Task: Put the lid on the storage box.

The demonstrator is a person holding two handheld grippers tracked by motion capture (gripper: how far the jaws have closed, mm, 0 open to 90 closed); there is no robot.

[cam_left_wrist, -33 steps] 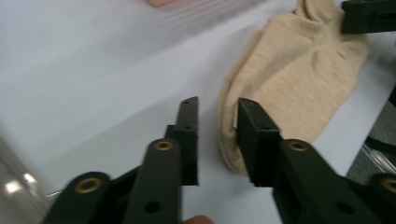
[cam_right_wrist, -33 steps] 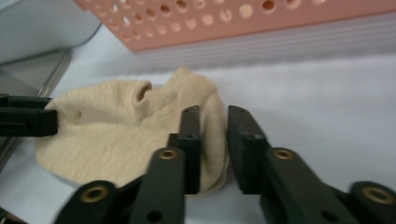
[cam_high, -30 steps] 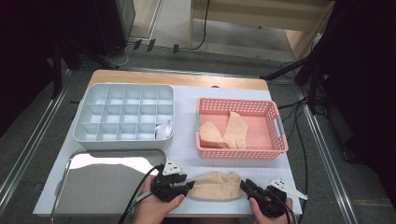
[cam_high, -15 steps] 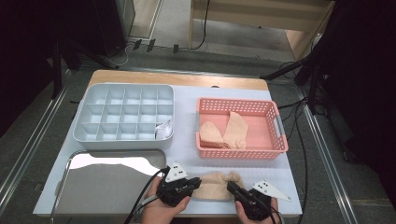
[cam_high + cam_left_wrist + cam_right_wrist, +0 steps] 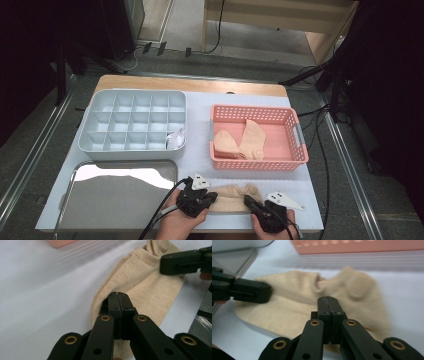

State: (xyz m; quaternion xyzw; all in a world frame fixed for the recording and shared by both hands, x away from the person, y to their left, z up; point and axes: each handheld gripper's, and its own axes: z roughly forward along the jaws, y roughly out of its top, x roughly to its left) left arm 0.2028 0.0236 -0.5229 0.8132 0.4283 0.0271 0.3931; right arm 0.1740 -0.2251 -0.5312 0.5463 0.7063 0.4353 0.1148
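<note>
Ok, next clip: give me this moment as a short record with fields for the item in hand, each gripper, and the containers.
item: beige sock flat on the white table, near edge
left gripper: jaws shut on the sock's left end
right gripper: jaws shut, on the sock's right end; grip unclear
pink basket: two more beige socks
divided tray: small white item in one near-right cell
metal tray: bare

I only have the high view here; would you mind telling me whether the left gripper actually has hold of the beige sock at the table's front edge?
Observer: Yes. In the left gripper view the left gripper has its jaws shut on a fold of the sock.
Operator: Thank you. And the right one?
Observer: The right gripper has its jaws pressed together over the sock; whether fabric sits between them, I cannot tell.
Operator: Is the sock flat?
Observer: No, it is bunched into a crease near its middle.
</note>
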